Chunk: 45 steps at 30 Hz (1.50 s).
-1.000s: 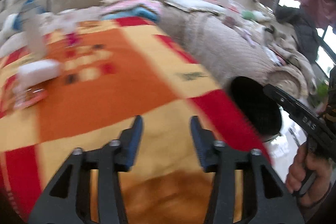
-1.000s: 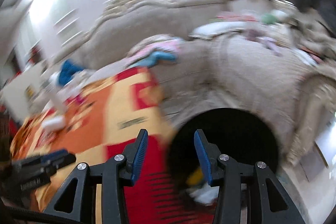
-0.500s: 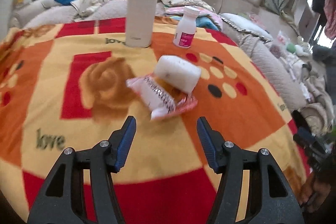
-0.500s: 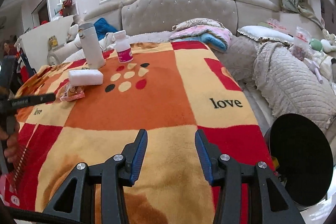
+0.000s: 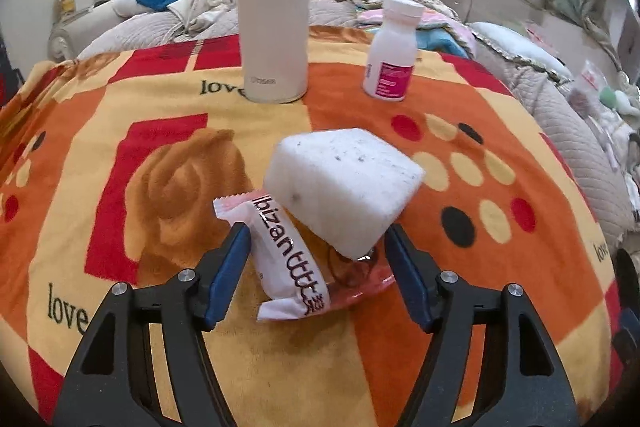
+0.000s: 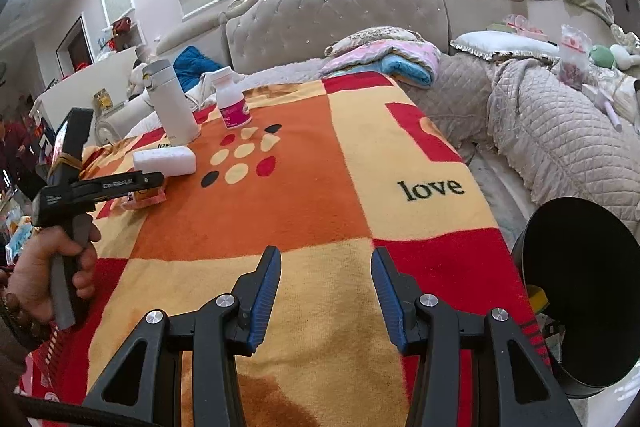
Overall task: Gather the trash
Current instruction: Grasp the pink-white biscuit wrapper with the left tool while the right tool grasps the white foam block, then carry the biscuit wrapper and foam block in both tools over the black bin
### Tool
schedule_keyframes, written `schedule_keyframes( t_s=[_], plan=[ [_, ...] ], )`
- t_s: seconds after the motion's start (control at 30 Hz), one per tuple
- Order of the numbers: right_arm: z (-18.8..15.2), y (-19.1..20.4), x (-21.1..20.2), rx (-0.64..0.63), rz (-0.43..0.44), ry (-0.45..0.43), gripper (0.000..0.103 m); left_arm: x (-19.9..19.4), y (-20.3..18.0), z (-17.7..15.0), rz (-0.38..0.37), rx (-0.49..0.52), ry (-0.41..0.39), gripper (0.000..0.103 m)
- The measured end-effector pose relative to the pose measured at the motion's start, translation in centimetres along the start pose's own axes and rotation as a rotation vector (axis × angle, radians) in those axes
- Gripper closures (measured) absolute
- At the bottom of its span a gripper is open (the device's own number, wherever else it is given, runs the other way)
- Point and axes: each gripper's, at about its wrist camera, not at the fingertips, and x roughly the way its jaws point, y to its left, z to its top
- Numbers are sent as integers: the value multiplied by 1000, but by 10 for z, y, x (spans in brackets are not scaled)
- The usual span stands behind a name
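A white and pink snack wrapper (image 5: 289,259) lies on the orange patterned blanket (image 5: 120,155), its far end under a white foam block (image 5: 344,183). A clear pink wrapper (image 5: 360,281) lies beside it under the block's near corner. My left gripper (image 5: 316,247) hovers over both wrappers, its jaws opening, pads apart from them. From the right wrist view the left gripper (image 6: 156,178) reaches over the pink wrapper (image 6: 148,198) beside the foam block (image 6: 164,159). My right gripper (image 6: 325,269) stands open over bare blanket, nothing between its fingers. A black trash bin (image 6: 576,291) stands at the bed's right edge.
A tall cream flask (image 5: 274,11) and a white bottle with a pink label (image 5: 392,51) stand upright beyond the foam block. Quilted bedding (image 6: 560,131), pillows and folded clothes lie right of the blanket. A tufted headboard (image 6: 340,11) rises behind.
The left gripper swung from the bin side to the wrappers, closed in on them, and its jaws widened. The right gripper turned from the bin toward the blanket, then held still.
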Motion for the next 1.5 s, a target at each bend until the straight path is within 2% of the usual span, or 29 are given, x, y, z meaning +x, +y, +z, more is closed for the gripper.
schedule_keyframes(
  t_s=[0.03, 0.07, 0.1, 0.23, 0.33, 0.4, 0.5, 0.6, 0.67, 0.7, 0.8, 0.87, 0.97, 1.03, 1.07, 1.1, 1.17, 1.23, 1.33, 1.4, 1.5],
  plan=[
    [0, 0, 0, 0, 2, -1, 58, 0, 1, -1, -1, 1, 0, 37],
    [0, 1, 0, 0, 1, 0, 58, 0, 2, -3, 4, 3, -3, 46],
    [0, 1, 0, 0, 1, 1, 58, -4, 5, -5, 11, 3, -13, 48],
    [0, 3, 1, -16, 9, 11, 58, -27, 22, -20, -44, -21, -12, 51],
    [-1, 8, 1, -49, 13, 16, 58, -67, 39, -47, -74, -27, -16, 51],
    [1, 14, 5, -68, 6, 45, 58, -94, 51, -69, -63, -22, -33, 51],
    [15, 33, 10, -32, 119, 77, 58, -111, 66, -90, -34, -31, -46, 51],
    [38, 72, 29, 27, 258, 112, 56, -111, 84, -100, 10, -62, -62, 51],
    [55, 105, 54, 69, 328, 149, 47, -104, 92, -101, 9, -91, -61, 51],
    [59, 116, 63, 78, 342, 160, 43, -100, 95, -103, 21, -98, -58, 51],
    [71, 157, 105, 87, 367, 213, 42, -98, 102, -105, -19, -136, -58, 51],
    [76, 175, 131, 106, 363, 241, 42, -97, 106, -104, -31, -158, -62, 51],
    [83, 188, 174, 230, 359, 305, 42, -97, 114, -106, -47, -214, -69, 51],
    [88, 193, 187, 303, 325, 300, 24, -97, 117, -105, -48, -228, -72, 51],
    [90, 194, 193, 356, 310, 297, 11, -98, 116, -105, -47, -226, -72, 51],
    [92, 195, 198, 379, 290, 305, 9, -98, 115, -105, -44, -223, -72, 51],
    [96, 205, 210, 364, 168, 346, 10, -98, 115, -105, -44, -221, -71, 51],
    [102, 222, 216, 269, 57, 358, 10, -98, 115, -106, -45, -223, -72, 51],
    [100, 243, 219, 88, -78, 369, 27, -98, 115, -106, -43, -221, -71, 51],
    [97, 246, 215, 21, -87, 361, 35, -98, 115, -106, -44, -222, -72, 51],
    [91, 233, 189, -16, 16, 305, 38, -98, 115, -106, -43, -222, -71, 51]
  ],
)
